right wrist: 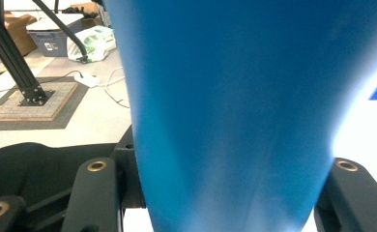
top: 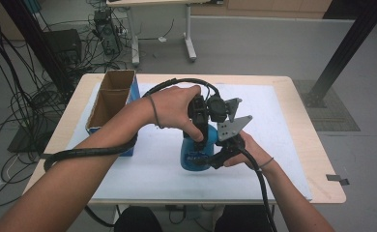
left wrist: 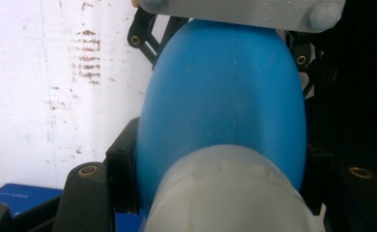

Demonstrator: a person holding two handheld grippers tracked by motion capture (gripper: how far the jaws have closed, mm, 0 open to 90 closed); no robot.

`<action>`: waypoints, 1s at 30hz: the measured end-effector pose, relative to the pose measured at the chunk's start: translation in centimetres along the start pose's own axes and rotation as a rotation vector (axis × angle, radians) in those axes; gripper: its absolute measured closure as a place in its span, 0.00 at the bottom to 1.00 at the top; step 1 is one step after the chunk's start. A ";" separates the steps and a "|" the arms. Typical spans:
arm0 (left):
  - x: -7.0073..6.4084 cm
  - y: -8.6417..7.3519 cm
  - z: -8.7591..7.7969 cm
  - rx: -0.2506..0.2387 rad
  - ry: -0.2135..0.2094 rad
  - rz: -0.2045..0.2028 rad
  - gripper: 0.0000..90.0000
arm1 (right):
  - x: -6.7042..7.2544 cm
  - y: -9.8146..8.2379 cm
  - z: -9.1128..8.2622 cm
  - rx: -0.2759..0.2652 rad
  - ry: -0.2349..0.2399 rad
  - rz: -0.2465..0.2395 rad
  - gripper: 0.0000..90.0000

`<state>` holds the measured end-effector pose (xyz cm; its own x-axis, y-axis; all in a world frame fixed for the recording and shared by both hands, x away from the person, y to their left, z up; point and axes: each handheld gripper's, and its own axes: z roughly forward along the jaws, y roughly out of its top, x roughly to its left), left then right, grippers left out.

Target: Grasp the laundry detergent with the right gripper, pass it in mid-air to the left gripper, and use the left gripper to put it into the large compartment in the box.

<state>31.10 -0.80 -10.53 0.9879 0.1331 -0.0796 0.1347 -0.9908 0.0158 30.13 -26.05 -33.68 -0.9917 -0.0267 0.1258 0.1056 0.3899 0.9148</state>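
Observation:
A blue plastic bottle (top: 195, 155) with a whitish cap stands upright on the white mat (top: 278, 130) at mid-table. My left gripper (top: 202, 131) comes down on it from above. In the left gripper view the cap (left wrist: 230, 193) and the blue shoulder (left wrist: 225, 96) sit tight between the jaws of the left gripper (left wrist: 225, 205). My right gripper (top: 216, 154) holds the bottle's body from the right side. The blue wall (right wrist: 235, 111) spans the whole gap of the right gripper (right wrist: 225, 208), touching both jaws. The label is mostly hidden by the hands.
An open cardboard box (top: 110, 99) with a blue side stands at the table's left, close to the left forearm. Thick black cables trail from both grippers. Beyond the table are floor cables, a desk leg and a black frame post (top: 343, 48).

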 end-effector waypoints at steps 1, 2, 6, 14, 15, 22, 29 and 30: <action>0.0 0.0 0.0 0.001 0.000 -0.001 0.42 | 0.0 0.0 0.0 0.000 -0.001 0.001 0.46; 0.0 0.0 0.0 0.000 0.001 -0.001 0.42 | 0.0 0.0 0.0 0.000 0.000 0.000 0.46; 0.0 0.0 0.0 -0.002 -0.001 -0.003 0.42 | 0.0 0.0 0.0 -0.003 0.001 0.003 0.46; -0.1 -0.2 -0.1 -0.007 0.001 -0.008 0.42 | 0.1 -0.1 0.0 -0.006 0.000 0.003 0.46; -0.1 -0.2 -0.1 -0.005 0.002 -0.007 0.42 | 0.0 -0.1 0.0 -0.007 0.001 0.002 0.46; -0.3 -0.2 -0.4 -0.007 0.010 -0.010 0.42 | 0.2 -0.3 0.1 -0.029 -0.004 0.010 0.45; -0.3 -0.4 -0.7 -0.018 0.012 -0.022 0.42 | 0.3 -0.6 -0.1 -0.047 -0.015 0.011 0.44; -0.3 -0.4 -0.7 -0.013 0.009 -0.025 0.42 | 0.3 -0.6 -0.1 -0.051 -0.015 0.013 0.43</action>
<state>30.83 -0.45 -9.87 0.9848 0.1584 -0.0711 0.1607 -0.9866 0.0272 29.74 -26.38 -34.17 -0.9912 -0.0076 0.1323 0.1218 0.3425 0.9316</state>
